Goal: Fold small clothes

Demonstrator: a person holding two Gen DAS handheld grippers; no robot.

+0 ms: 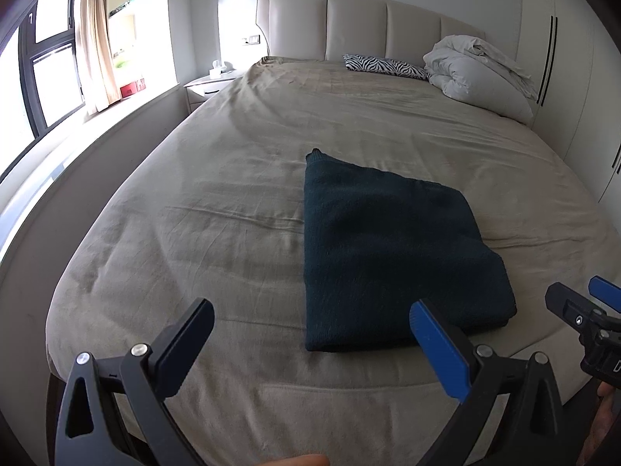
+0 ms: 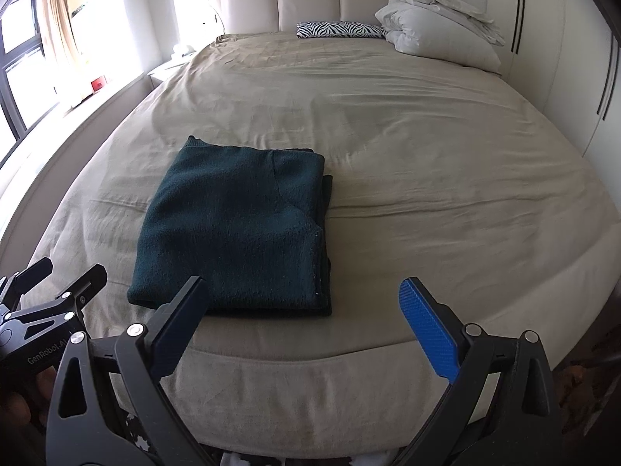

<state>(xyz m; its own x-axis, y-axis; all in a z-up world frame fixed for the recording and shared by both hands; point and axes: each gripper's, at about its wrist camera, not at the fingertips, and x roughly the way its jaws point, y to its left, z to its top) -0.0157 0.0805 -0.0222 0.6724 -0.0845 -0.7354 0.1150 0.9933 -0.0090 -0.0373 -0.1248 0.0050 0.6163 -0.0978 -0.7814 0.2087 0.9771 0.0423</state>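
Note:
A dark teal knit garment [image 1: 392,248] lies folded into a flat rectangle on the beige bed, near the foot edge; it also shows in the right wrist view [image 2: 236,229]. My left gripper [image 1: 310,320] is open and empty, held just short of the garment's near edge, above the foot of the bed. My right gripper [image 2: 306,299] is open and empty, in front of the garment's near right corner. The right gripper also shows at the right edge of the left wrist view [image 1: 582,303], and the left gripper at the left edge of the right wrist view [image 2: 58,275].
The bed [image 1: 240,178] has a beige cover and a padded headboard [image 1: 349,25]. A zebra-print pillow [image 1: 384,66] and a crumpled white duvet [image 1: 481,70] lie at the head. A nightstand [image 1: 209,87] and window [image 1: 42,66] are on the left, wardrobe doors [image 1: 570,77] on the right.

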